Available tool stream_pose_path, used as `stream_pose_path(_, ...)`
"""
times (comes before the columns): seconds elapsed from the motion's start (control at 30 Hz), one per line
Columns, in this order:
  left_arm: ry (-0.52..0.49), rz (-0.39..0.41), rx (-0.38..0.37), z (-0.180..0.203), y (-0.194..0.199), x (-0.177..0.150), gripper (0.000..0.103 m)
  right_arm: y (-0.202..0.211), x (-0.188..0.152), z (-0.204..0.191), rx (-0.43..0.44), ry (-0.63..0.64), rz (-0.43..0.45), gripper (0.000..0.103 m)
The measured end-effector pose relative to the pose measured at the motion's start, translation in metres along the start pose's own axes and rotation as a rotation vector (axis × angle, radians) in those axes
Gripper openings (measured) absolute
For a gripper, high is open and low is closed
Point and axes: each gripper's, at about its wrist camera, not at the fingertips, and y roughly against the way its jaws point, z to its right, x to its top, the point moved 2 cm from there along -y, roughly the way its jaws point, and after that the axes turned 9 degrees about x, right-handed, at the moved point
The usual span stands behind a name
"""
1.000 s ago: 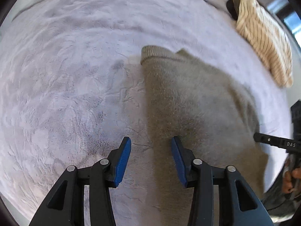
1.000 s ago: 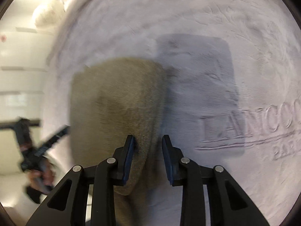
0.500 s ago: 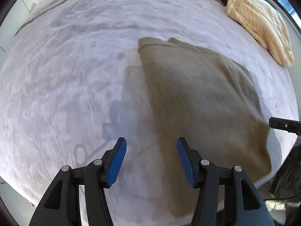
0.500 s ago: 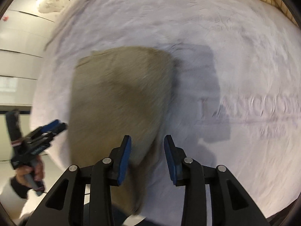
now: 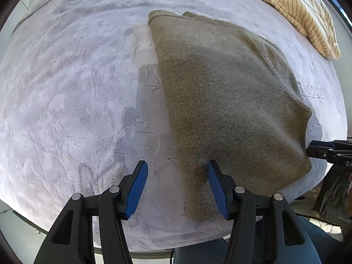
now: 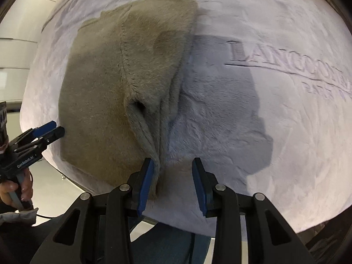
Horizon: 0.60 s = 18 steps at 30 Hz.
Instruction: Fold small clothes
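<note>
Olive garment (image 5: 228, 101) lies folded on the lilac blanket (image 5: 66, 92); left gripper (image 5: 177, 190) and right gripper (image 6: 171, 184), jaws just widened, grasp nothing.

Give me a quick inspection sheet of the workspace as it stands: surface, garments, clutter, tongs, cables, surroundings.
Surface: pale plush blanket with embossed lettering, covering the table.
Job's things: olive fleece garment lies folded flat, near edge by the table's front; a bunched fold ridge shows on its right side.
Clutter: cream striped garment heaped at the far right corner.
Tongs: left tongs open, above the garment's near left edge, nothing gripped; right tongs open, jaws have just been opening, ridge end beside the left pad, not pinched.
Cables: thin dark cable near the hand.
Surroundings: pale floor, person's jeans below the table edge.
</note>
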Motion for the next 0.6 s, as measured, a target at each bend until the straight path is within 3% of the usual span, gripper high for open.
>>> stream_pose_path(0.4, 0.014, 0.008, 0.0, -0.006, 0.008, 0.012, 0.058, 0.034, -0.003, 0.008, -0.013, -0.03, 0.04, 0.041)
stream_pose_path(0.6, 0.026, 0.008, 0.014, -0.014, 0.011, 0.023, 0.058, 0.035, 0.014, -0.002, 0.036, -0.07, 0.093, 0.048)
